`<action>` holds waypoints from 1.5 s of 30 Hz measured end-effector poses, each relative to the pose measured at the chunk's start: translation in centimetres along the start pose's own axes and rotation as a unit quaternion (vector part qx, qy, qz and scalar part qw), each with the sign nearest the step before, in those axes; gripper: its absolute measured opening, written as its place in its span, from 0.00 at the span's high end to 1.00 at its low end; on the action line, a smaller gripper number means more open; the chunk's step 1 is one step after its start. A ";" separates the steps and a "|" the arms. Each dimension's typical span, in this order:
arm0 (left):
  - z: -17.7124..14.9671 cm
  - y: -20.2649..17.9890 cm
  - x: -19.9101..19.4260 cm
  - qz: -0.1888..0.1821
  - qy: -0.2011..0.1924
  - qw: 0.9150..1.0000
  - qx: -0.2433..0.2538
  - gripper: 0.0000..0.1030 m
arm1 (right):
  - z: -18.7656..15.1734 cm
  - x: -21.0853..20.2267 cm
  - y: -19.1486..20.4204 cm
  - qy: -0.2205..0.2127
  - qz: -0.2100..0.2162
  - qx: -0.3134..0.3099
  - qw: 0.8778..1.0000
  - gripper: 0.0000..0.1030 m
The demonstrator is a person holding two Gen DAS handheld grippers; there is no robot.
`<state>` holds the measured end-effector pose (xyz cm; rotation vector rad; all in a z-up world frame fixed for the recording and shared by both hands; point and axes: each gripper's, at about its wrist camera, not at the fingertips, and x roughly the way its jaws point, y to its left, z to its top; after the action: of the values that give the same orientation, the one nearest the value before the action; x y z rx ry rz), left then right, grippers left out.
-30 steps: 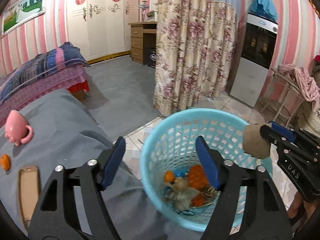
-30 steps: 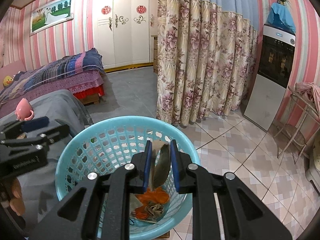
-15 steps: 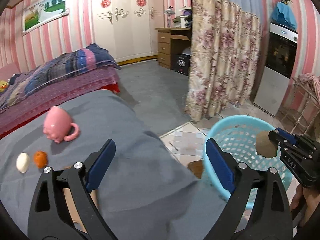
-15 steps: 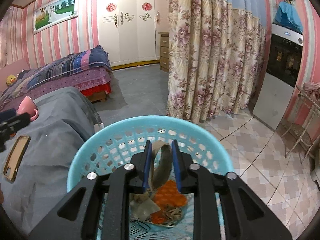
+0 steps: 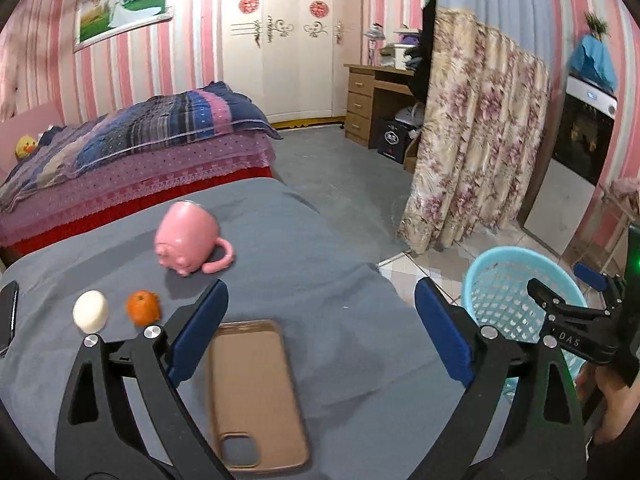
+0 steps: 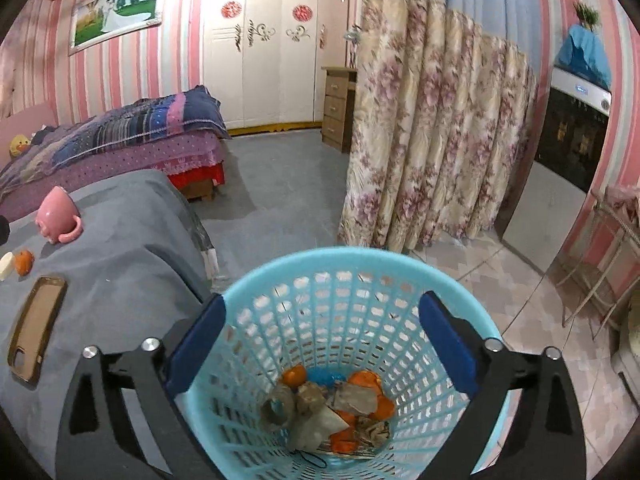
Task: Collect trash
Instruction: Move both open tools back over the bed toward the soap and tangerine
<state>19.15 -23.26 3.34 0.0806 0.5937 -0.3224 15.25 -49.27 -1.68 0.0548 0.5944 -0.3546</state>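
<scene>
Both claws are gaping wide, the right gripper (image 6: 320, 344) hovering over the blue plastic basket (image 6: 400, 264). The left gripper (image 5: 320, 332) is pointing at the small orange peel (image 5: 143, 307), likely light and soft, best pinched across its sides.

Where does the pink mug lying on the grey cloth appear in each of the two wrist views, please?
Left wrist view: the pink mug lies on its side left of centre, beyond the orange peel and white egg-like piece.
Right wrist view: the same mug sits at the far left edge, mid-height.
Shared landmark: the brown phone case lies nearer the camera than the mug in both views.
</scene>
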 end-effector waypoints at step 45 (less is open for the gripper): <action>-7.0 33.9 0.5 0.197 0.097 0.962 -0.164 0.06 | 1.0 1.3 36.2 0.038 0.237 -0.167 0.956 0.09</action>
<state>26.63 9.84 -3.29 -0.0902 0.8012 0.1759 29.20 -15.87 -3.44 -0.1145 0.6895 0.2175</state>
